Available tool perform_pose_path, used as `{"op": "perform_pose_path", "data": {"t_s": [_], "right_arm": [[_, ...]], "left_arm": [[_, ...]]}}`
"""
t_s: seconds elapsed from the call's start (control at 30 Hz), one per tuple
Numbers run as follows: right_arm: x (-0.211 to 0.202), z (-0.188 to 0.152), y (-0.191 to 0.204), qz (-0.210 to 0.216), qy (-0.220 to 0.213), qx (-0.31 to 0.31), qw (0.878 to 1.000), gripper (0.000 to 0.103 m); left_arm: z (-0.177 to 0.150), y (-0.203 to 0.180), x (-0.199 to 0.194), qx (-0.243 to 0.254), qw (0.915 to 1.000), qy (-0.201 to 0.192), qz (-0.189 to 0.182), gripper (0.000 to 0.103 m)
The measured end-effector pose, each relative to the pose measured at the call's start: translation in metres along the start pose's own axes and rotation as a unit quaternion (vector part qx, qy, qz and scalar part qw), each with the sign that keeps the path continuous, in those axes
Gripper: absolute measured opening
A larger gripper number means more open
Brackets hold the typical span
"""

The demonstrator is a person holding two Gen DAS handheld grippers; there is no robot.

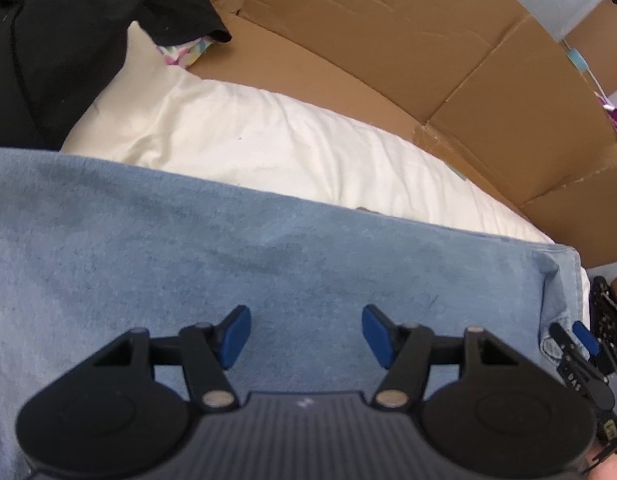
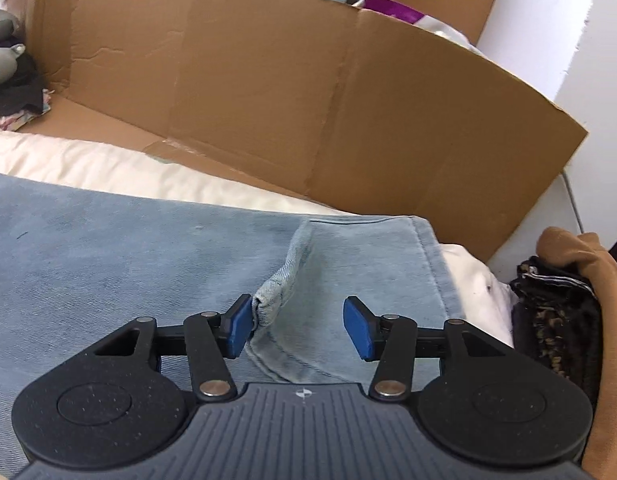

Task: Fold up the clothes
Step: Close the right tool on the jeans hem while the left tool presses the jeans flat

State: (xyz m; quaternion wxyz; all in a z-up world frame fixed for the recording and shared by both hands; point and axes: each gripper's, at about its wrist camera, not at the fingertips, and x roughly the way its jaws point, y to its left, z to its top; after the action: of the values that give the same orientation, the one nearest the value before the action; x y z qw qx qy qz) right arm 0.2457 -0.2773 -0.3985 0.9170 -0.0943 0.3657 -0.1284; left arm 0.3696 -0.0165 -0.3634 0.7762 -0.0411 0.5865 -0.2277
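Note:
A light-blue denim garment (image 1: pixel 188 248) lies spread flat over a cream cloth (image 1: pixel 268 136). My left gripper (image 1: pixel 306 334) hovers just above the denim, open, with nothing between its blue pads. In the right wrist view the same denim (image 2: pixel 108 248) has a folded-over corner with a frayed hem (image 2: pixel 274 292). My right gripper (image 2: pixel 300 326) stands open over that corner; the frayed hem touches its left pad (image 2: pixel 240 330), and the right pad is well clear of it. The right gripper (image 1: pixel 580 352) also shows at the denim's right edge in the left wrist view.
Flattened cardboard (image 1: pixel 388 40) stands as a wall behind the cream cloth (image 2: pixel 108 168). A black garment (image 1: pixel 48 60) lies piled at the far left. At the right, a brown garment (image 2: pixel 588 280) and a dark patterned one (image 2: pixel 548 320) are stacked beside the denim.

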Motion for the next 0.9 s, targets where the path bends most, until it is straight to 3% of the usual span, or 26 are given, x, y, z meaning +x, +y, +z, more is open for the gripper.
{"op": "perform_pose_path", "data": {"t_s": [0.1,0.17,0.27,0.53,0.9], "right_arm": [[0.001,0.002,-0.006,0.014,0.0,0.017,1.0,0.04],[0.003,0.003,-0.006,0.036,0.007,0.024,0.999,0.025],[0.003,0.008,-0.007,0.052,0.01,0.021,0.998,0.014],[-0.002,0.031,-0.037,0.058,-0.001,-0.037,0.998,0.01],[0.022,0.059,-0.091,0.068,0.011,-0.093,0.993,0.009]], "left_arm": [[-0.001,0.003,0.002,-0.007,1.0,0.004,0.0,0.065],[-0.002,0.003,0.003,-0.009,0.9999,0.006,0.0,0.064],[-0.003,0.003,0.002,-0.008,1.0,0.006,-0.001,0.064],[-0.001,-0.002,-0.001,-0.004,1.0,0.001,-0.009,0.064],[0.003,-0.001,-0.001,-0.004,1.0,0.001,-0.003,0.064]]}}
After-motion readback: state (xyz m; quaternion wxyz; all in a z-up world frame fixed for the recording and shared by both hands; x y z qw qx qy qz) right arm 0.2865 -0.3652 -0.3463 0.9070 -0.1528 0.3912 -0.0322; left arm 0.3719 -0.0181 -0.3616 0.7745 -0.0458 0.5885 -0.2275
